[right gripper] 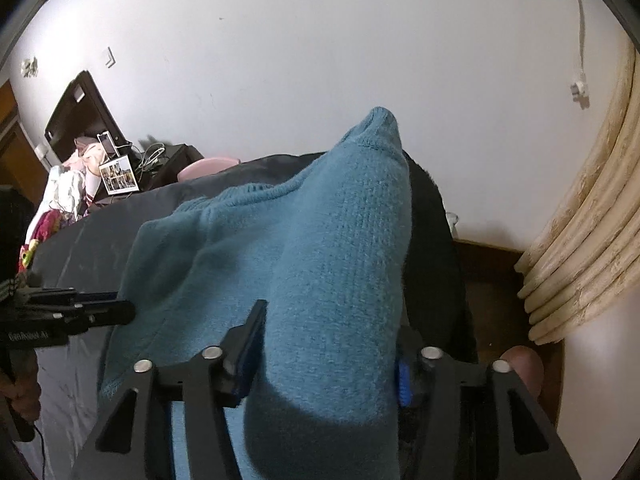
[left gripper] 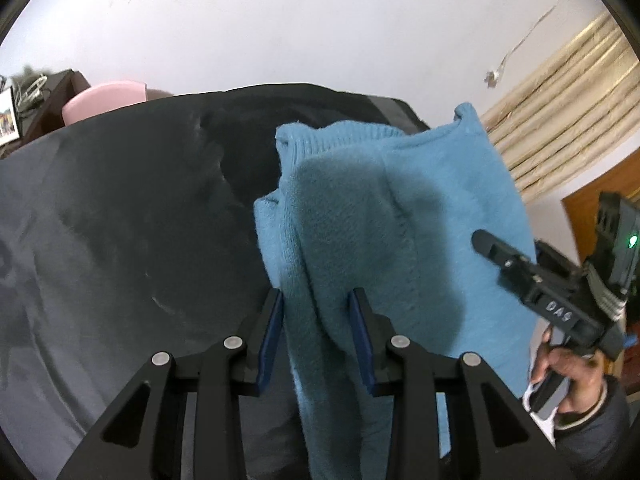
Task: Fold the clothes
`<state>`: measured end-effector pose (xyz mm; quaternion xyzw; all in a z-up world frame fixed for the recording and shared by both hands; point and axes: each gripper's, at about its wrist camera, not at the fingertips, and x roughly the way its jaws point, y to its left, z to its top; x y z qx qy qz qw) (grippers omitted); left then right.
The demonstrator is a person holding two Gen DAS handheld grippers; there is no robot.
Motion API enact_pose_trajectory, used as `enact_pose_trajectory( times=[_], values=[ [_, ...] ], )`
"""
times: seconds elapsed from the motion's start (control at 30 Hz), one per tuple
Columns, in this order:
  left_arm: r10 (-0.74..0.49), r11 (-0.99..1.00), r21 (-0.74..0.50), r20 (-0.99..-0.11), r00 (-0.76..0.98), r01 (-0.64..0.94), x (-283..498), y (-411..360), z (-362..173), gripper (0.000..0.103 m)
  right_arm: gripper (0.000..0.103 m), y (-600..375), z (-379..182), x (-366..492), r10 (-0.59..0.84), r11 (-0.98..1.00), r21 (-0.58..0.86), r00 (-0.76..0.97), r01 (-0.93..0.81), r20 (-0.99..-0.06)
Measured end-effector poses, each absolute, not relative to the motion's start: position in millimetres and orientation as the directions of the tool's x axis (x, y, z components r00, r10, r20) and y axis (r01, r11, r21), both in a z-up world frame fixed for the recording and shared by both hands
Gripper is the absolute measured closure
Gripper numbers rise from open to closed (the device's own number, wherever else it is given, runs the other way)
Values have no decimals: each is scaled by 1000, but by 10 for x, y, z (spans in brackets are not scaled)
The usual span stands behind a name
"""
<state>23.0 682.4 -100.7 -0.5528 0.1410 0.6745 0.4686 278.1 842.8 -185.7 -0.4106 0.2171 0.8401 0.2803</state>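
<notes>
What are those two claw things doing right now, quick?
Left gripper: a fold of the blue sweater lies between its pads; whether they pinch it cannot be told.
Right gripper: the sweater's thick fold fills its jaws; grip cannot be told.

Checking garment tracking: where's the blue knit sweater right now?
The blue knit sweater lies on the dark grey bedspread, centre-right in the left wrist view, with folds of it running between the jaws of both tools.

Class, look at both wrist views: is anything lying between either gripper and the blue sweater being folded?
Nothing visible does. Folds of the blue sweater already lie between the fingers of both the left gripper and the right gripper, above the dark bedcover.
</notes>
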Motion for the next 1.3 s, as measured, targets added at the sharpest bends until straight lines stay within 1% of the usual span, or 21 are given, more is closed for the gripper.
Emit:
enact_pose_trajectory(
  times=[0.1, 0.27, 0.37, 0.47, 0.6, 0.7, 0.83, 0.9, 1.13, 1.17, 1.23, 1.3],
  values=[
    [450, -514, -277, -893, 19, -812, 296, 6879, -1024, 64, 29, 8367, -1781, 2892, 331, -747, 96, -494, -657, -804],
    [419, -490, -209, -908, -19, -846, 401, 6935, -1032, 64, 24, 8116, -1563, 3210, 366, -755, 66, -503, -652, -783],
    [421, -500, -230, -907, -2, -835, 367, 6912, -1030, 64, 24, 7984, -1531, 3568, 375, -738, 67, -492, -671, -786],
    [443, -489, -242, -896, 0, -838, 372, 6790, -883, 64, 24, 7823, -1579, 3901, 372, -724, 62, -465, -687, -803],
    [493, -419, -264, -869, 27, -869, 557, 6699, -693, 63, 24, 7578, -1767, 4122, 336, -747, 21, -404, -665, -851],
    [505, -332, -267, -861, 69, -905, 837, 6701, -645, 61, 24, 7472, -1919, 4136, 320, -764, -5, -373, -645, -871],
    [449, -267, -246, -887, 106, -932, 1106, 6724, -865, 60, 24, 7502, -2043, 4132, 346, -742, -31, -343, -670, -873],
    [419, -262, -233, -902, 108, -936, 1182, 6708, -999, 61, 24, 7547, -2092, 4133, 379, -725, -73, -309, -685, -872],
    [364, -224, -179, -927, 88, -958, 1340, 6634, -1120, 61, 24, 7625, -2166, 4215, 474, -681, -170, -251, -712, -844],
    [359, -217, -164, -930, 78, -962, 1377, 6628, -1137, 61, 23, 7671, -2191, 4213, 475, -671, -168, -245, -722, -845],
    [360, -204, -127, -932, 47, -971, 1455, 6607, -1152, 61, 17, 7788, -2241, 4202, 471, -649, -155, -233, -745, -851],
    [367, -215, -122, -930, 36, -969, 1464, 6600, -1157, 61, 17, 7838, -2243, 4191, 460, -647, -141, -236, -749, -856]
  ],
)
